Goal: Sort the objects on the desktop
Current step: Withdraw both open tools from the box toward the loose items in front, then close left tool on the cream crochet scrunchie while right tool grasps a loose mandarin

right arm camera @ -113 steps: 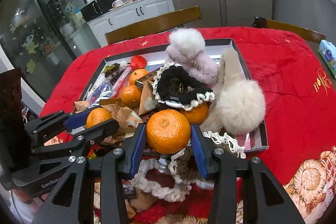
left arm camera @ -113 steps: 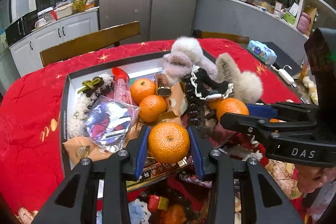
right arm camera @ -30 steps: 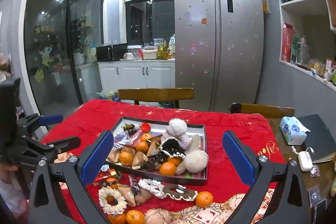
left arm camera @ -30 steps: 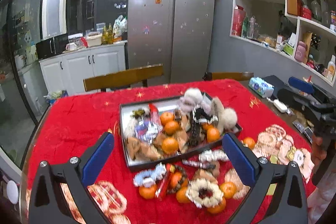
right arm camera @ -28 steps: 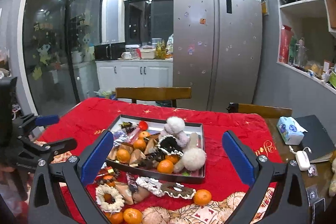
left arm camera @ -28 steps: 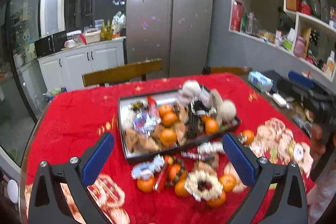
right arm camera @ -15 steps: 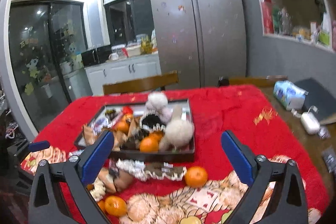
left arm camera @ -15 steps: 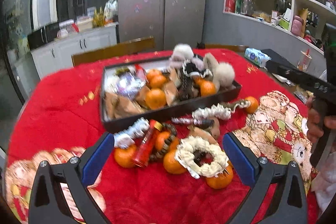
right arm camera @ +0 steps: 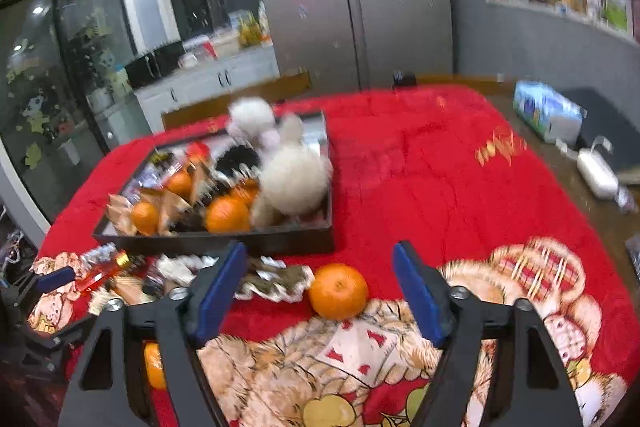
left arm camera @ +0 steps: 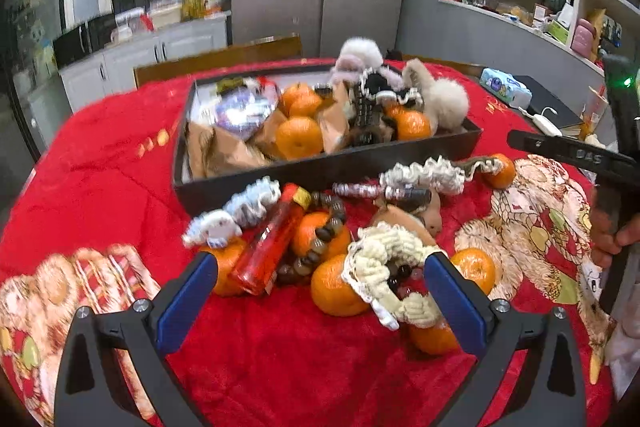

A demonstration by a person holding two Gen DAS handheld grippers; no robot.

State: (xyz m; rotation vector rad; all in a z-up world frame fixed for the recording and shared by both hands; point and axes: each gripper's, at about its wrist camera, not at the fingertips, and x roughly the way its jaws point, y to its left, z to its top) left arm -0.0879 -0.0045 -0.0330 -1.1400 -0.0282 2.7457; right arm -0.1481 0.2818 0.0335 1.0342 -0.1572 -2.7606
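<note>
My left gripper point(left arm camera: 320, 287) is open and empty, low over a pile on the red cloth: an orange point(left arm camera: 334, 287), a cream knitted scrunchie point(left arm camera: 394, 267), a red tube point(left arm camera: 272, 241) and a brown bead bracelet point(left arm camera: 320, 239). My right gripper point(right arm camera: 320, 291) is open and empty, with a single orange point(right arm camera: 338, 291) lying on the cloth between its fingers. A dark tray point(left arm camera: 320, 173) behind the pile holds oranges, paper packets, fluffy hair ties and a plastic bag; it also shows in the right wrist view point(right arm camera: 240, 241).
More oranges point(left arm camera: 474, 269) and a lace scrunchie point(left arm camera: 424, 175) lie in front of the tray. A tissue pack point(right arm camera: 548, 117) and a white charger point(right arm camera: 598, 173) sit on the bare table edge at right. A wooden chair point(left arm camera: 220, 59) stands behind the table.
Both grippers have come down and forward from a high, far view to just above the cloth. The oranges held 3.8 s ago are out of both grippers, which stand wide open.
</note>
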